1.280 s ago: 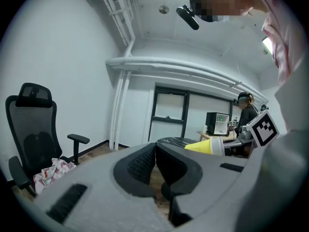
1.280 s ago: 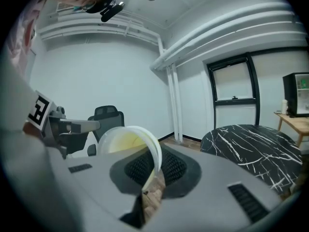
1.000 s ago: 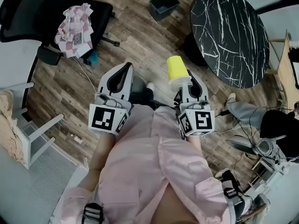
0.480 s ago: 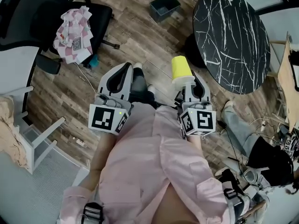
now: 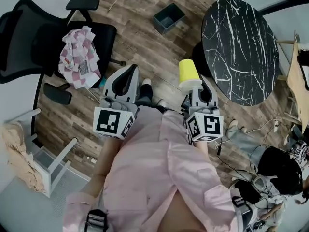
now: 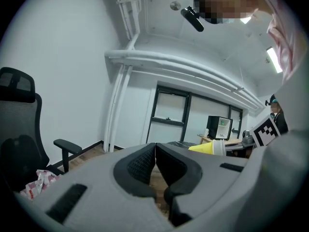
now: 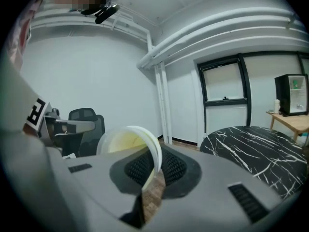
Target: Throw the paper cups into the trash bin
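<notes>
Wood-plank floor (image 5: 140, 37) below: right claw (image 5: 192, 85) pinches a yellow paper cup (image 5: 187, 72) by the rim, left claw (image 5: 131, 70) closed on nothing, dark square bin (image 5: 169, 17) ahead.

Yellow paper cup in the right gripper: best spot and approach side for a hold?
Pinch the wall at the white rolled rim, coming from the mouth end, as the right gripper does: the rim sits between its fingers. The yellow paper cup is thin and tapered; the rim is likely stiffest, and squeezing across the body could crush it.
</notes>
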The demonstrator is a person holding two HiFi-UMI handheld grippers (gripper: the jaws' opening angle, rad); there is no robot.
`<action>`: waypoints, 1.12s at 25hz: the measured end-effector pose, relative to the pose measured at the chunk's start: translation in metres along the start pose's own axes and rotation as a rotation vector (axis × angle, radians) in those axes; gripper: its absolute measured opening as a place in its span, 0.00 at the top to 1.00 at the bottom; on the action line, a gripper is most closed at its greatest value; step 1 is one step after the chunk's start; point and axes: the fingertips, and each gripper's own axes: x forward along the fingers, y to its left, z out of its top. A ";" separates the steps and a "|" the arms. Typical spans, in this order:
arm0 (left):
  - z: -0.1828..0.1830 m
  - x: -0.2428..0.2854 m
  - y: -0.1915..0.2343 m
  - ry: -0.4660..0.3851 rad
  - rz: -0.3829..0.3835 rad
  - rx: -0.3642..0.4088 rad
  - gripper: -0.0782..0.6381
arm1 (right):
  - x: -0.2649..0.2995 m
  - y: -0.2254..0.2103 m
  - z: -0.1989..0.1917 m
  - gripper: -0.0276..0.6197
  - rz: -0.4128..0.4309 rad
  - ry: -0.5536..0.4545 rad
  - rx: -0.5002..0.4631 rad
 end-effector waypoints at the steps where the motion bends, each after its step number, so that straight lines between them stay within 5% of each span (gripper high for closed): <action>1: 0.002 0.006 0.004 0.002 -0.012 0.001 0.87 | 0.005 0.000 0.002 0.90 -0.011 -0.001 0.005; 15: -0.001 0.058 0.031 0.055 -0.121 -0.022 0.87 | 0.029 -0.020 0.002 0.90 -0.178 0.005 0.091; 22: -0.001 0.069 0.039 0.066 -0.102 -0.010 0.87 | 0.053 -0.020 -0.003 0.90 -0.131 0.040 0.102; 28: 0.017 0.082 0.061 0.031 -0.006 0.002 0.87 | 0.095 -0.020 0.008 0.90 -0.042 0.048 0.091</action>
